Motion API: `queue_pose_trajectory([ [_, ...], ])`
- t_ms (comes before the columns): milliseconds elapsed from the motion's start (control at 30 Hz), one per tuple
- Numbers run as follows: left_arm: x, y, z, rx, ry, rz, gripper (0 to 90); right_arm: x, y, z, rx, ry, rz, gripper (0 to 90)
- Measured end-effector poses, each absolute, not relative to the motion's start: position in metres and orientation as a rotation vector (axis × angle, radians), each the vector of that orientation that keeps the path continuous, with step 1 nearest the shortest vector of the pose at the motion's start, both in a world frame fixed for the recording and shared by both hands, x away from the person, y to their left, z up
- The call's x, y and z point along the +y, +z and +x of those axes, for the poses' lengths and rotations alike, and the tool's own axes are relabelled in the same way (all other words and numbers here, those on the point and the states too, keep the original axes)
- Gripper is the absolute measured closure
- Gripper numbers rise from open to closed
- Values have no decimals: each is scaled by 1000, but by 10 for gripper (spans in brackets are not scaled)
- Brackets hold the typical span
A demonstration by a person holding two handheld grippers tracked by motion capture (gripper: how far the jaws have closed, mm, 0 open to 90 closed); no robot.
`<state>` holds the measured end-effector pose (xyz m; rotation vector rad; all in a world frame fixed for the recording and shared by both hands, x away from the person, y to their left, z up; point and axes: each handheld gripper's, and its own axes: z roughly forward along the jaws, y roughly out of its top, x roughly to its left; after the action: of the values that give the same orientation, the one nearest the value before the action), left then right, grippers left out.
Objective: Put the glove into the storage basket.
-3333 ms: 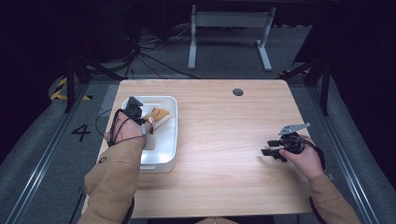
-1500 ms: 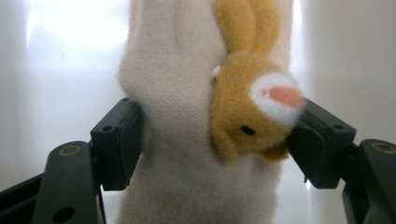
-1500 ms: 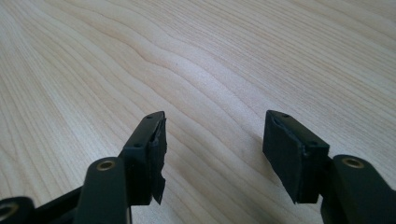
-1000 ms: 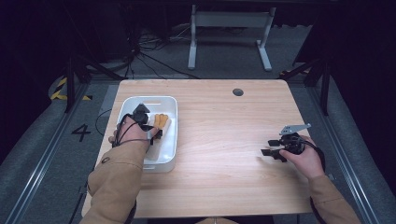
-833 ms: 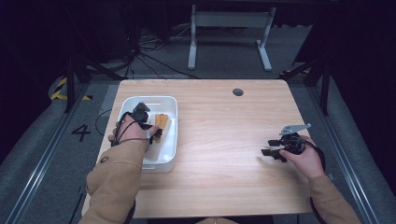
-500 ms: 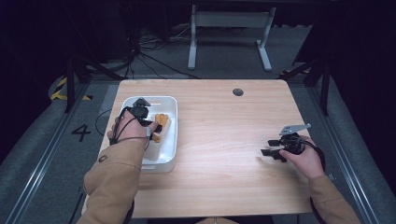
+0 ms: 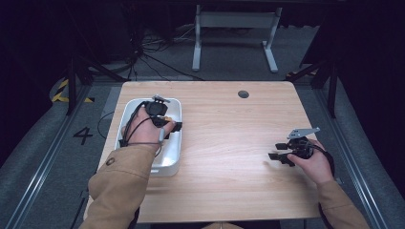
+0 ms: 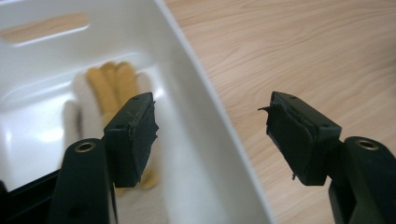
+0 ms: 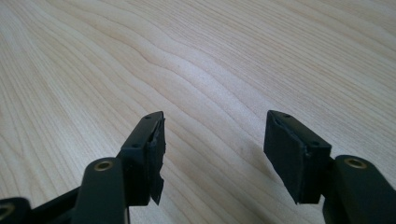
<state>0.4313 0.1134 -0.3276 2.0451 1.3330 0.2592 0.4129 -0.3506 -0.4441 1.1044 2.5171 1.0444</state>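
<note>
In the left gripper view the glove point(image 8: 108, 93) lies blurred in the white bin point(image 8: 196, 121), partly hidden behind one jaw of the left gripper point(image 8: 212, 133); its yellow fingers point toward the frame's top. The jaws stand released, straddling the bin's wall. At lower right of the high view, the right gripper point(image 7: 277, 156) rests released on the wooden table point(image 7: 229, 133).

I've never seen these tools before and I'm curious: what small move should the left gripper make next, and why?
Probably shift sideways into the bin. The left gripper is open, but its jaws straddle the bin's wall, one inside and one over the table. The glove lies wholly inside.
</note>
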Motion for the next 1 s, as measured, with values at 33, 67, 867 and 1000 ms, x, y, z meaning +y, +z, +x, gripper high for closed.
queue_pose_trajectory([
  [33,110,-327,430,1292,239,2050,343,-351,-444,412,2517,1042,1106,394],
  [67,106,-326,428,1266,224,2056,339,-351,-444,412,2516,1044,1105,394],
  [867,32,-376,384,753,57,2075,370,-349,-449,408,2532,1040,1065,392],
  [1000,24,-394,379,717,38,2097,373,-347,-452,408,2542,1039,1056,391],
])
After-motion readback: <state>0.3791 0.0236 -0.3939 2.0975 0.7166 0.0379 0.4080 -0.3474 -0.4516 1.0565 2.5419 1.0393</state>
